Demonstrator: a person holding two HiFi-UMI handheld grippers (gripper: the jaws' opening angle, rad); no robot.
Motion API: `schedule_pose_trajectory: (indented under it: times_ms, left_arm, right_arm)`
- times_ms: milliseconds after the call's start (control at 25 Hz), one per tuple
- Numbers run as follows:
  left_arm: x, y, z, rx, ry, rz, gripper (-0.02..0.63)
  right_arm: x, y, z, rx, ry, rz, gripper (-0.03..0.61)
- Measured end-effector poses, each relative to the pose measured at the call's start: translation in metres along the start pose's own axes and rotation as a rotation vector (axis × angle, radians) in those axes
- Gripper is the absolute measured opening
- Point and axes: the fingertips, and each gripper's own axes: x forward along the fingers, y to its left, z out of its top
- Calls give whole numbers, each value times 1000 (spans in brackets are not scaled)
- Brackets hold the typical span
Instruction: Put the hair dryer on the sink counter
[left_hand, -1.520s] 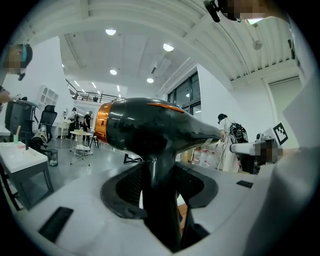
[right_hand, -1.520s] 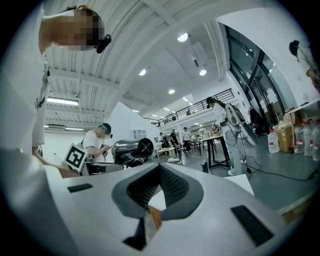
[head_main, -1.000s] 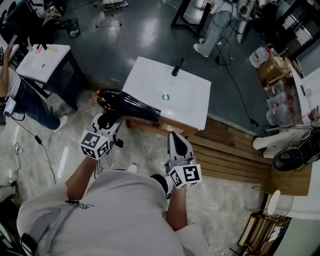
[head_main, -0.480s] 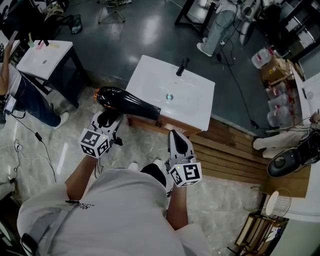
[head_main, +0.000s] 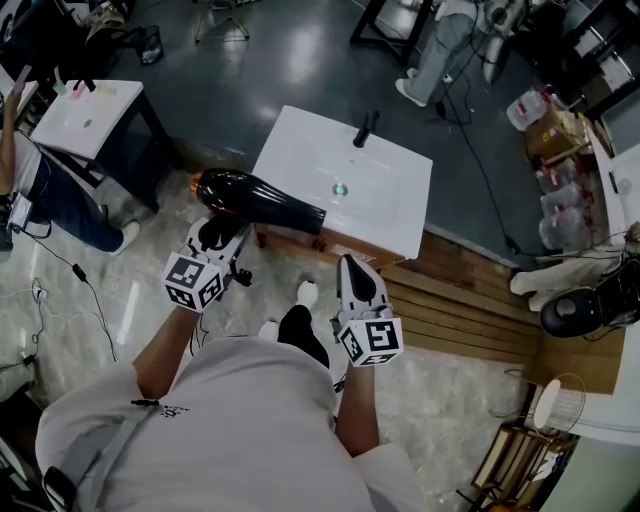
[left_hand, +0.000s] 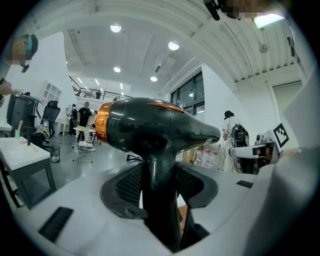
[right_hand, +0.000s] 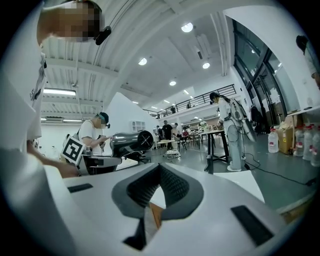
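Glossy black plastic hair dryer (head_main: 262, 200), smooth white sink counter (head_main: 300, 150), matt wooden slats (head_main: 465, 305)

No readable text, brands or numbers; only coded square markers on cubes of left gripper (head_main: 223, 232) and right gripper (head_main: 351, 266).

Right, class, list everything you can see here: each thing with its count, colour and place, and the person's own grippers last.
hair dryer: one, black with an orange ring, at the sink counter's near left corner
sink counter: one, white, centre
faucet: one, black, at the sink counter's far edge
second counter: one, white, far left
left gripper: one, white, shut on the hair dryer's handle
right gripper: one, white, jaws together, empty, near side of the sink counter
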Motion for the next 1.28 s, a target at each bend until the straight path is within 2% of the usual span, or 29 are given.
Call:
schedule_pose_trajectory:
  times_ms: [720,1280]
  left_arm:
    - [52,2,-1,-4,23,34,183]
    - [122,13,5,8,54,66,183]
  right_arm:
    - [32,-53,-8,36,26,-7,8]
    - [76,-120,-6,67,32,11,8]
